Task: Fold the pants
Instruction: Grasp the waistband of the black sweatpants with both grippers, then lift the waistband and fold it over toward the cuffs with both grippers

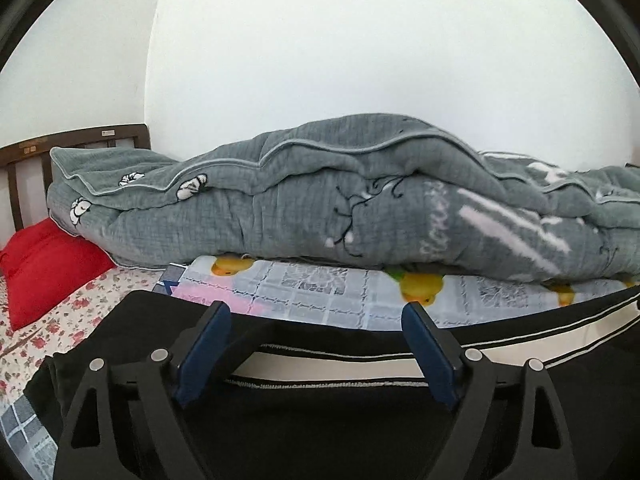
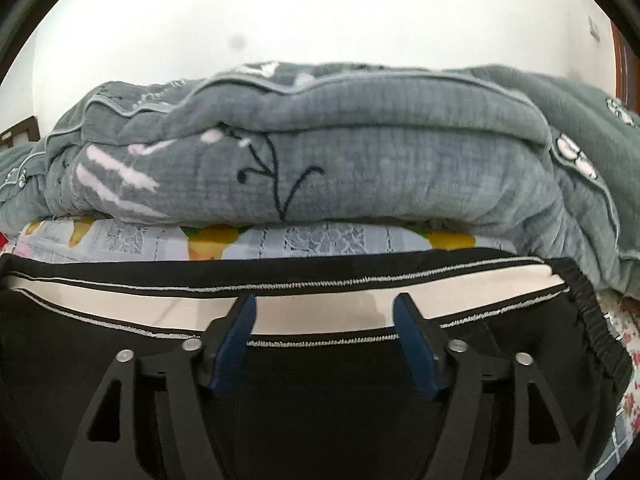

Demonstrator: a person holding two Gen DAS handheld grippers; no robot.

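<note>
With the pants (image 1: 320, 420) lying crosswise under both grippers, I read their long axis as left-right. Left gripper (image 1: 316, 314) and right gripper (image 2: 324, 304) stand apart, holding nothing

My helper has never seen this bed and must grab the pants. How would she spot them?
On the bed, a bulky grey quilt lies along the wall. In front of it, on the duck-print sheet, lie the pants: black, with a white side stripe, the only dark fabric there.

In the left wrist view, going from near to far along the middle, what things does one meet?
Left tool → black pants → duck-print sheet → grey quilt → white wall.
</note>
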